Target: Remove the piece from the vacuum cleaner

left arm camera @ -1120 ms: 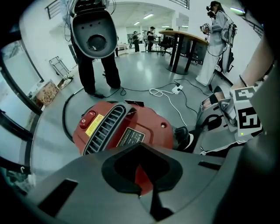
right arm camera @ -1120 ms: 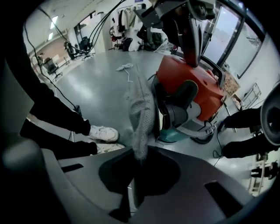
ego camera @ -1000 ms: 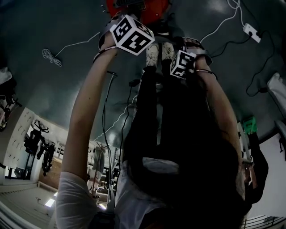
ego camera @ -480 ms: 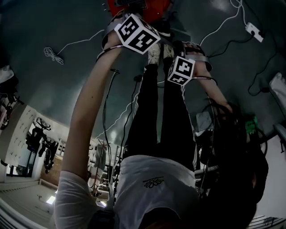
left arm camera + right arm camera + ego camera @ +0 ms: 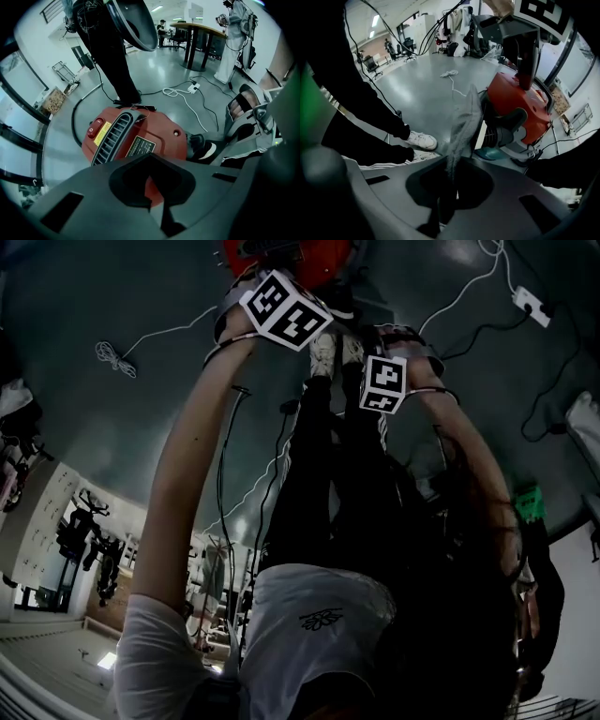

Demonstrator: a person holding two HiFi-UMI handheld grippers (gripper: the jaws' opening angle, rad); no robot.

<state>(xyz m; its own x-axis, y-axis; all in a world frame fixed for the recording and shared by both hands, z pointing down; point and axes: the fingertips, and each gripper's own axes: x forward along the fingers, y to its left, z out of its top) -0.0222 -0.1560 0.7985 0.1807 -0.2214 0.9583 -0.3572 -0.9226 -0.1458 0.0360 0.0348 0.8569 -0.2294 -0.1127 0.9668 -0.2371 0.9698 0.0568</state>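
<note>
The red vacuum cleaner [image 5: 136,136] sits on the grey floor, with a black vent grille and a red switch on its top. It also shows at the head view's top edge [image 5: 291,254]. My left gripper [image 5: 151,185] hovers over its top with the jaws together and nothing between them. In the right gripper view that left gripper [image 5: 525,61] comes down onto the red body [image 5: 520,108]. My right gripper [image 5: 451,183] is shut on a limp grey fabric piece [image 5: 465,119], which hangs in front of the vacuum's grey round port [image 5: 506,131].
The wearer's white shoes [image 5: 335,348] and dark trousers stand right beside the vacuum. A white cable and power strip [image 5: 192,86] lie on the floor behind it, and a coiled cord [image 5: 112,357] lies to the left. A person in black trousers [image 5: 112,61] stands behind the vacuum.
My right gripper's marker cube has shifted slightly toward the wearer. The left gripper has stayed over the vacuum. Dark hair swings across the head view.
</note>
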